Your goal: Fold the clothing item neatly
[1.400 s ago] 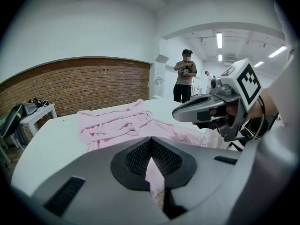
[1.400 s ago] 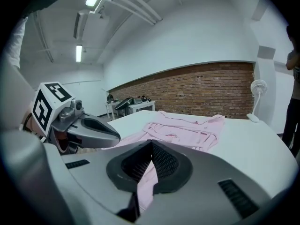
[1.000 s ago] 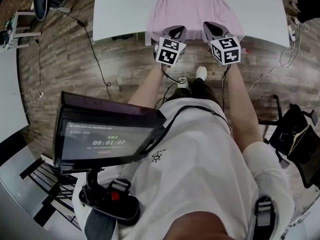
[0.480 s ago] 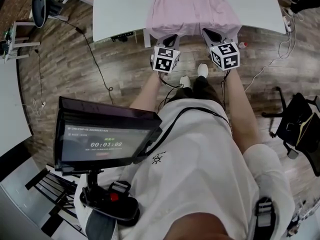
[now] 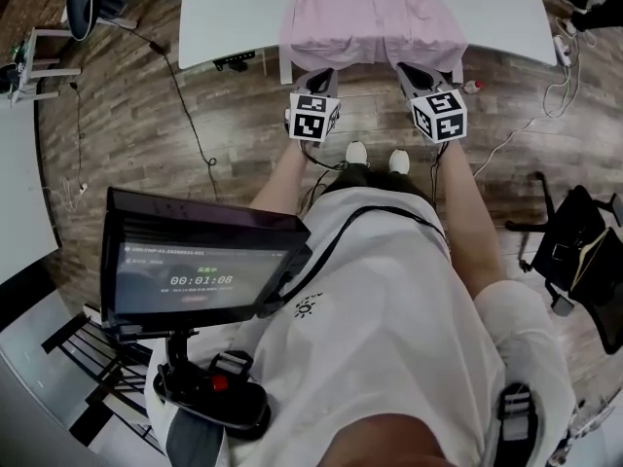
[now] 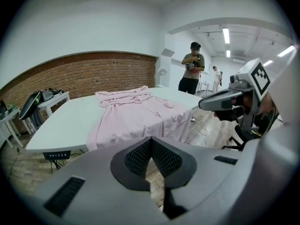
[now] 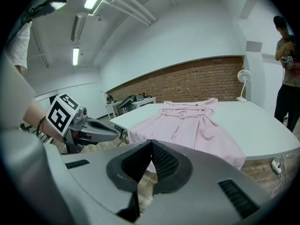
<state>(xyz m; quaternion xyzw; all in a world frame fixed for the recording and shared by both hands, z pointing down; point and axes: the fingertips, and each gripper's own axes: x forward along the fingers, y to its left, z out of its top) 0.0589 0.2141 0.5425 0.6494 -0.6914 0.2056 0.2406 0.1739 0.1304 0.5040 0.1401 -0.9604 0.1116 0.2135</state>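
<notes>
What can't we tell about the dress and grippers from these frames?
- Head view: the upper part of the pink dress is cut off by the top edge.
- Head view: the hem corners lie behind the left gripper and right gripper, so contact is unclear there.
- Both gripper views: the hem hanging below the table edge is partly hidden by each gripper's own body.

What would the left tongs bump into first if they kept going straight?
Probably the hem of the pink dress, hanging over the white table edge; depth is unclear, so they might slip underneath.
</notes>
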